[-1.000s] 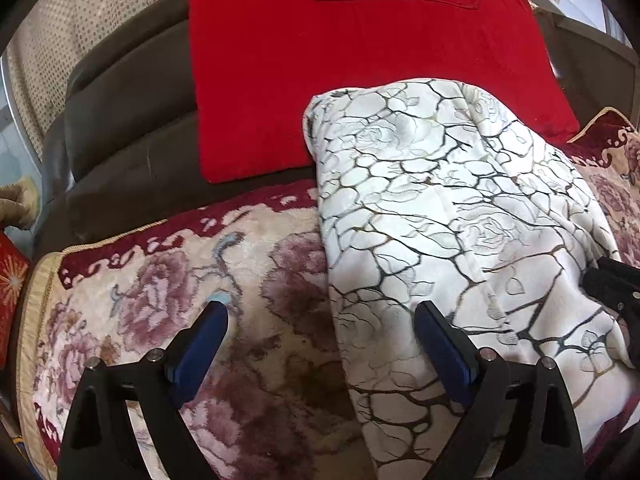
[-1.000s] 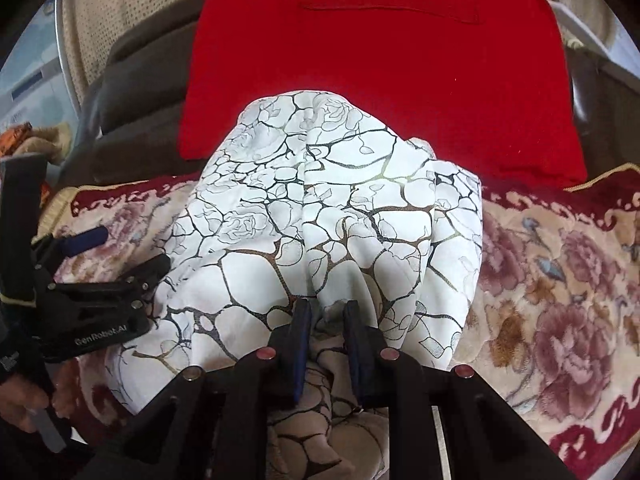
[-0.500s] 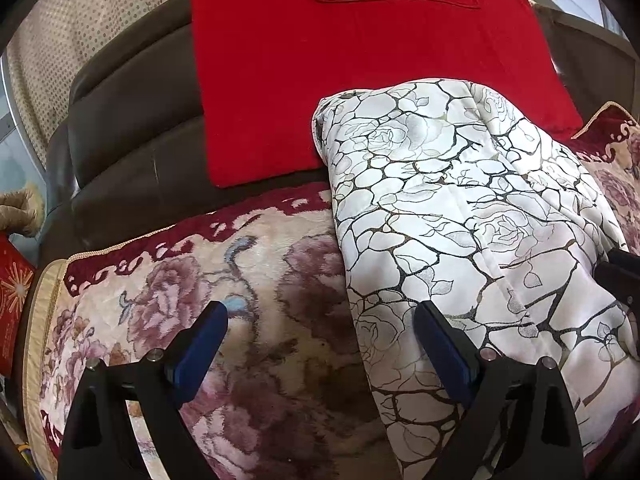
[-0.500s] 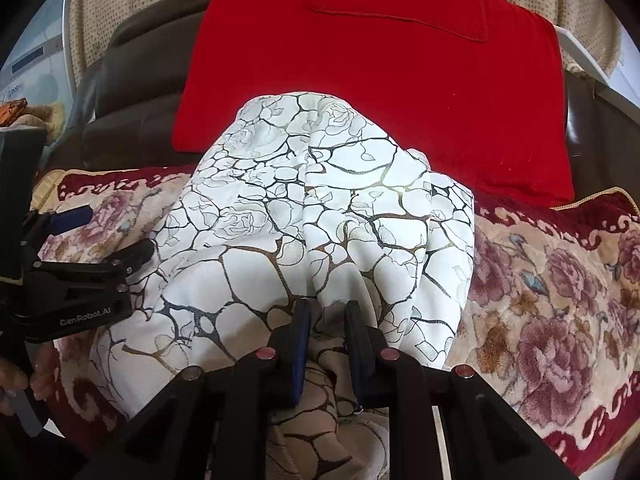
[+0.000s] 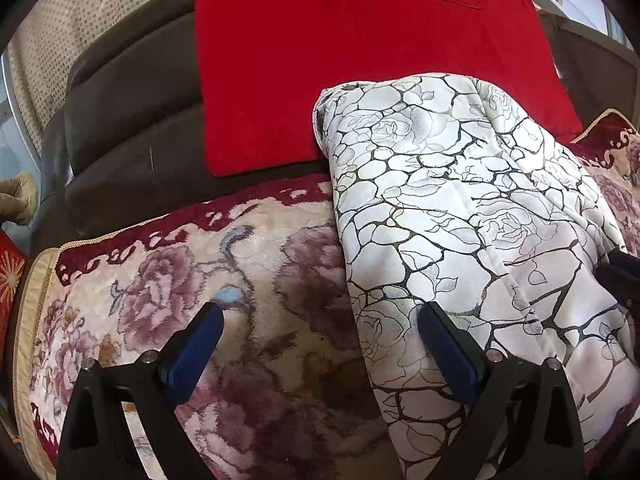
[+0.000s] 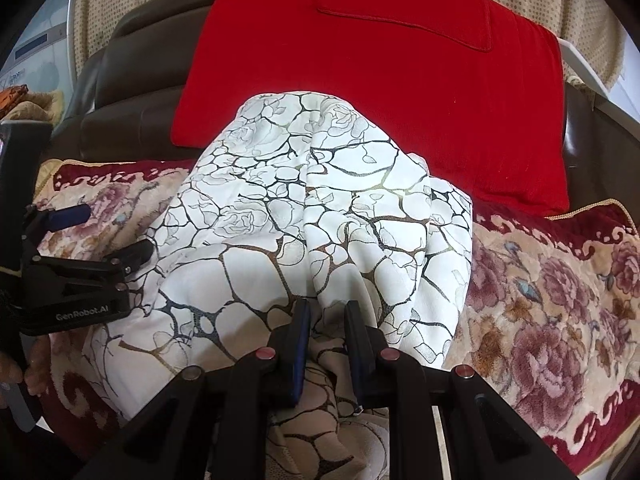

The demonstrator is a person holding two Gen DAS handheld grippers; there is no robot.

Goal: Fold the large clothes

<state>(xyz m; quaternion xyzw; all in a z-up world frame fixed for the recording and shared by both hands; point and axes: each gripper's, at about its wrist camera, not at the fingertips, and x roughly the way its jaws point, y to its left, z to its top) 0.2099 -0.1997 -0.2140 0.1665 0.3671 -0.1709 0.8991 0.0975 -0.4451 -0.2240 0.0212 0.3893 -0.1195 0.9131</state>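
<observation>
One garment, a white rose-print cloth with dark crackle lines [image 6: 304, 216], is lying bunched lengthwise on one floral plush seat cover [image 5: 168, 300], its far end leaning against one red cushion [image 5: 360, 72]. The cushion is resting upright against the dark brown leather sofa back [image 5: 124, 136].

Two tools are showing. The right tool [image 6: 326, 332] is clamping a gathered fold of the cloth's near edge, its fingers drawn narrow with fabric bulging between them. The left tool [image 5: 320, 320] is standing wide apart, gripping nothing; one blue-padded finger [image 5: 196, 344] is hovering over the seat cover, the other over the cloth's left edge.

No containers are appearing in either view.
</observation>
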